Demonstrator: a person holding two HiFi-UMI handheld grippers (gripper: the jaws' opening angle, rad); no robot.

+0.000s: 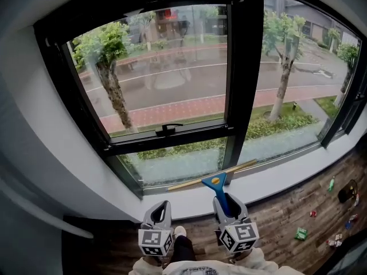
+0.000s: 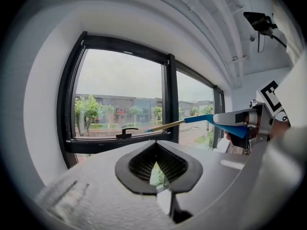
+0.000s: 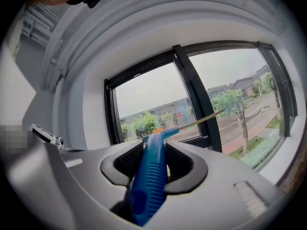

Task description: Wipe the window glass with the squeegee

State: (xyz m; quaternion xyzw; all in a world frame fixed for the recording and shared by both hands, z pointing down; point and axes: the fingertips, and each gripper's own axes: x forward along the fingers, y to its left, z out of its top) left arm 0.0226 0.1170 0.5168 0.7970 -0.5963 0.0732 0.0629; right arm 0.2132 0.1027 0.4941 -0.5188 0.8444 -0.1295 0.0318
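- Two grippers, one squeegee (image 1: 216, 181).
- Right gripper (image 3: 154, 161): jaws clamped on the squeegee's ribbed blue plastic handle.
- Left gripper (image 2: 156, 163): dark ridged jaws together, nothing between them.
- The squeegee's thin, straight tan blade (image 1: 200, 180) slants across the foot of the black-framed window (image 1: 243, 67), just above the white sill (image 1: 281, 176); I cannot tell whether it touches the glass.
- Only the head view shows the wooden floor (image 1: 275, 216) with small litter (image 1: 300, 232).

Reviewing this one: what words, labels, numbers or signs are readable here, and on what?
Nothing can be read.
Red sign on the building outside: too blurred.
Litter on the floor: print too small.
Marker cubes: square patterns only, no letters.
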